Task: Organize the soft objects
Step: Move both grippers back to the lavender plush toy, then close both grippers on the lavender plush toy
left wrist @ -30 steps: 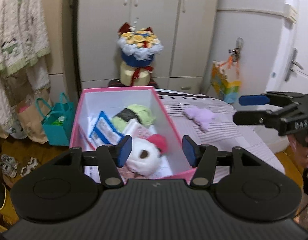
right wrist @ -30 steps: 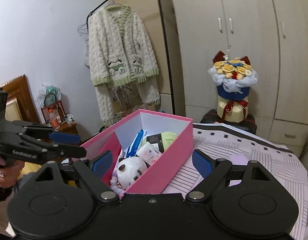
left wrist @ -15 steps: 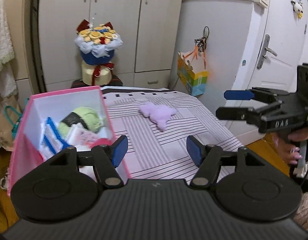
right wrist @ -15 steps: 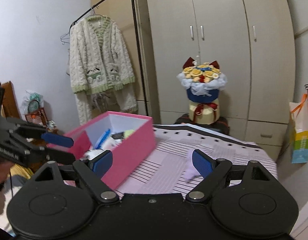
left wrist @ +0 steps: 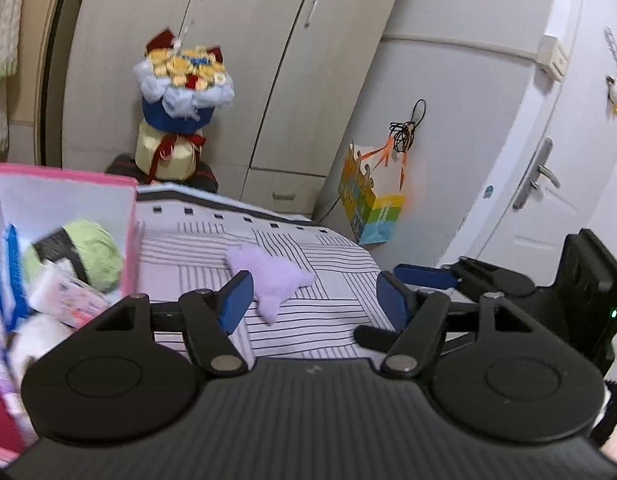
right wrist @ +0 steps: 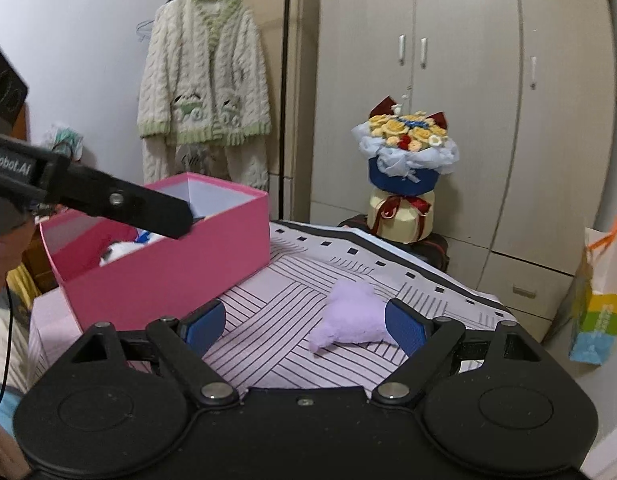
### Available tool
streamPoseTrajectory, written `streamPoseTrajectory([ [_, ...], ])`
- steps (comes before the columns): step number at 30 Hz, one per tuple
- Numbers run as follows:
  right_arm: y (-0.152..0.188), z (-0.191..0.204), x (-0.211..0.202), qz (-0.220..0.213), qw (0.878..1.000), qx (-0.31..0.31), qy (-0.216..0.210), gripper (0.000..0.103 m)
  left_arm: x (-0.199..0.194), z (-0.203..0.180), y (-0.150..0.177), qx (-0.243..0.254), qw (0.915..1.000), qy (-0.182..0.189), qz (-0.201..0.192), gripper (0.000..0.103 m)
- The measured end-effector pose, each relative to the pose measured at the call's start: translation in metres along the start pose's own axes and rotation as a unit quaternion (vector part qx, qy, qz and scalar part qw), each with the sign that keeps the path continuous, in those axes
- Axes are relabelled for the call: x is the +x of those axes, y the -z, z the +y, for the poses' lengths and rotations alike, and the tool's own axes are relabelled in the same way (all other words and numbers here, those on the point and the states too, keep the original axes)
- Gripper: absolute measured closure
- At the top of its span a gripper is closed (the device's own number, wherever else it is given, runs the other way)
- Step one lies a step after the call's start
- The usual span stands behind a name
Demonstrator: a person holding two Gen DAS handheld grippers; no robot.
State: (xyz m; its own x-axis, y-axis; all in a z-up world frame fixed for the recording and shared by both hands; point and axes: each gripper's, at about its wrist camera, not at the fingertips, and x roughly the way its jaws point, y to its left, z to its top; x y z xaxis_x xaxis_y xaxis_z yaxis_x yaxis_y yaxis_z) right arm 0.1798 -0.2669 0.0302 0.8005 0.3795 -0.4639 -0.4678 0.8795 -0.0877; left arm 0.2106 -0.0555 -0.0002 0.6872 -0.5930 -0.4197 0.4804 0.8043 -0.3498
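A: One loose soft item is lying out: a purple plush [right wrist: 350, 316], sitting on the striped bedspread [right wrist: 292, 280] in the lower centre of the right wrist view, just right of the pink box [right wrist: 168, 268] and apart from it.

B: And in the left wrist view?

A: The same plush is showing at centre frame [left wrist: 270, 276], beyond the fingertips of the left hand-held gripper [left wrist: 312, 304]. That gripper's jaws are opening, and nothing is sitting between them; the plush is lying past the pads on the bedspread.

B: Is the right hand-held gripper [right wrist: 306, 326] holding anything?

A: No. Its jaws are standing wide and gripping nothing. The plush is appearing in the gap, close against the right-side pad, but whether it is touching that pad I cannot tell.

B: What is the box holding?

A: At the left edge of the left wrist view, it is holding a green yarn ball [left wrist: 90, 254], a white packet [left wrist: 66, 300], a white plush toy [left wrist: 32, 344] and a blue item [left wrist: 10, 268], blurred.

B: What is standing behind?

A: A flower bouquet [right wrist: 404, 160] is standing in front of the wardrobe [right wrist: 468, 80]; a knitted cardigan [right wrist: 204, 80] is hanging at upper left of the right wrist view; a coloured paper bag [left wrist: 370, 208] is hanging right of centre in the left wrist view.
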Motion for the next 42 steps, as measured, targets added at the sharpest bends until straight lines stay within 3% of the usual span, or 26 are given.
streamPoseTrajectory([
  [9,0.01,-0.035,0.067,0.04,0.998,-0.008,-0.041,0.013,0.093,0.011,0.006,-0.088,0.9953,-0.011,0.039,0.039],
  [17,0.018,-0.046,0.107,0.056,0.995,-0.062,-0.052,0.013,0.151,0.029,0.014,-0.114,0.9886,-0.072,0.067,0.041],
  [23,0.019,-0.059,0.133,0.062,0.993,-0.067,-0.078,0.013,0.168,0.042,0.017,-0.144,0.984,-0.085,0.061,0.045],
  [29,0.019,-0.064,0.15,0.077,0.993,-0.046,-0.076,0.011,0.179,0.05,0.02,-0.162,0.9815,-0.089,0.052,0.051],
  [36,0.025,-0.068,0.168,0.108,0.991,-0.032,-0.07,0.007,0.185,0.051,0.027,-0.17,0.9799,-0.087,0.058,0.067],
  [39,0.03,-0.073,0.174,0.117,0.99,-0.014,-0.071,0.007,0.186,0.054,0.031,-0.18,0.9784,-0.082,0.062,0.069],
  [42,0.032,-0.072,0.169,0.111,0.991,-0.001,-0.071,0.016,0.185,0.052,0.031,-0.171,0.98,-0.084,0.057,0.071],
])
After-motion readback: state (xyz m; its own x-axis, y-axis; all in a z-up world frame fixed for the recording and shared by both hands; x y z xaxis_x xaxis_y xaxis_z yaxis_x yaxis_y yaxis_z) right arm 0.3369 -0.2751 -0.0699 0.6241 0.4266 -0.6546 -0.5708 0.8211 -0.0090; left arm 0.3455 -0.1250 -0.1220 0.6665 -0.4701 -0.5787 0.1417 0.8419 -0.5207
